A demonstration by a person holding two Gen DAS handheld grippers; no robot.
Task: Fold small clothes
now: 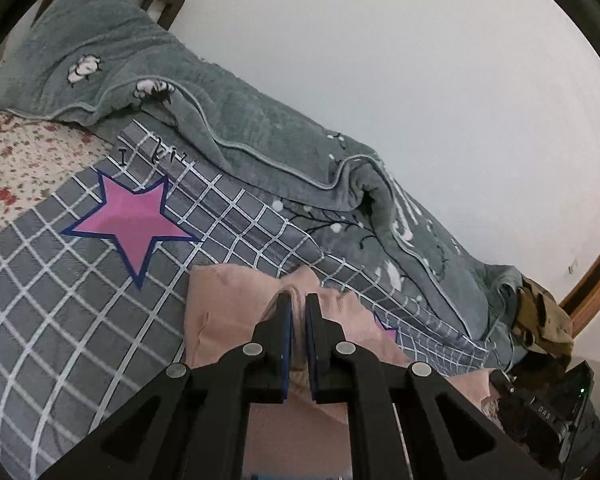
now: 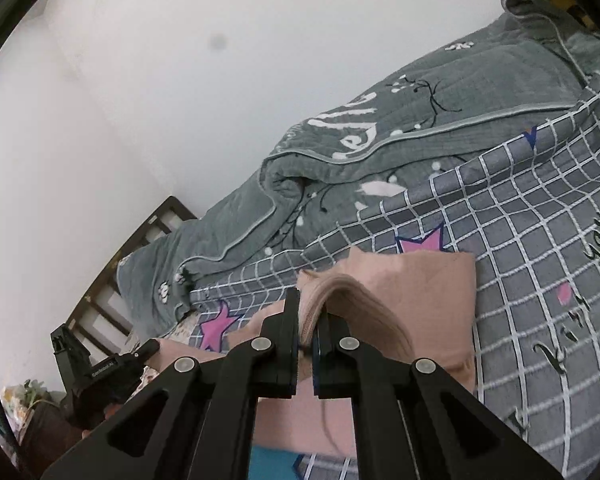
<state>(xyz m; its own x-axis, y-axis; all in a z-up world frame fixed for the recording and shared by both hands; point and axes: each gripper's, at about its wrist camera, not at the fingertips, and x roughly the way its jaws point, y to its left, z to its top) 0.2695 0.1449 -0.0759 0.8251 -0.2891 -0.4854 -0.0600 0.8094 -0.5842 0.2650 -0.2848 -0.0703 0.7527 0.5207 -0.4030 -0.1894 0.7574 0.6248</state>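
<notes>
Both clamped on the pink garment (image 1: pixel 228 312): left gripper (image 1: pixel 298 300) and right gripper (image 2: pixel 309 300) pinching one edge, rest draped ahead onto the checked bed cover (image 1: pixel 60 300), fold running away from both

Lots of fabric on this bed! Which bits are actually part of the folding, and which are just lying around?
Part of the job:
- pink garment
- left gripper, shut on the garment
- right gripper, shut on the garment

Just lying about:
- grey checked sheet with pink stars
- grey-green quilt
- pillow
- wooden headboard
- floral sheet
</notes>
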